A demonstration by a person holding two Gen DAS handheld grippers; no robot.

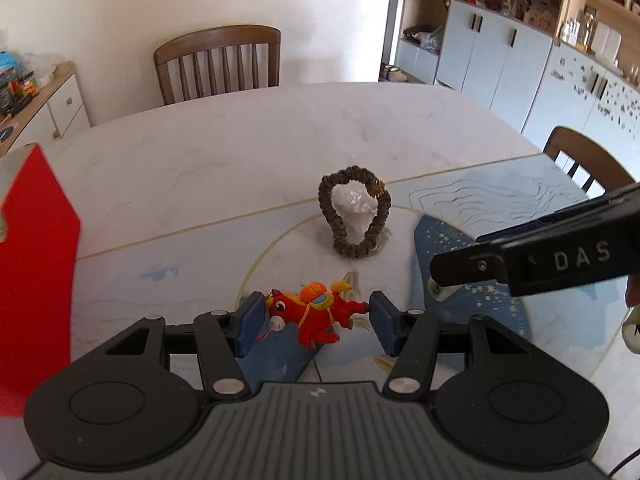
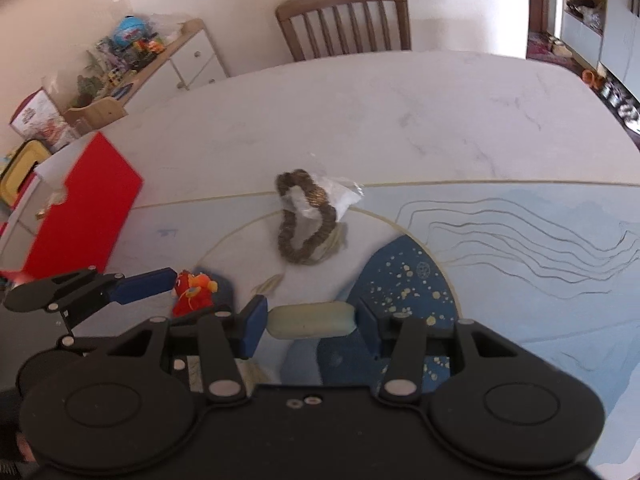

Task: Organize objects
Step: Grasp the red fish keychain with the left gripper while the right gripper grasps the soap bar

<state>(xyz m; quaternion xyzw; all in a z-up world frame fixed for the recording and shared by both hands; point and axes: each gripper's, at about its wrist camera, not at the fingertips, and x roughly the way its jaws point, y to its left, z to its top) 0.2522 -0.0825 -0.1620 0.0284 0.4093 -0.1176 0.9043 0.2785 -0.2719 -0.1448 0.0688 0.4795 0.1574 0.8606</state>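
1. Clearly both tools are loaded: the left gripper (image 1: 316,318) has its jaws closed on a red toy horse (image 1: 312,314), pinched end to end at nose and tail, probably because its length fits the gap and keeps it level.
2. The right gripper (image 2: 310,322) is clamped on a pale oblong piece (image 2: 310,320), also held by its two ends; I cannot tell what it is.
3. Both held things hang just above the near edge of the table (image 1: 200,140), over its blue printed mat (image 2: 520,280).
4. Left lying near the middle of the table is one brown scrunchie (image 1: 354,216) draped around a white crumpled packet (image 1: 356,208).
5. A red box (image 2: 86,204) stands at the left edge, open side up; judging by the task, it is the likely place for the pieces.
6. Count: two grippers, one horse, one pale piece, one scrunchie, one packet, one box, two chairs (image 1: 218,64) in the left view.
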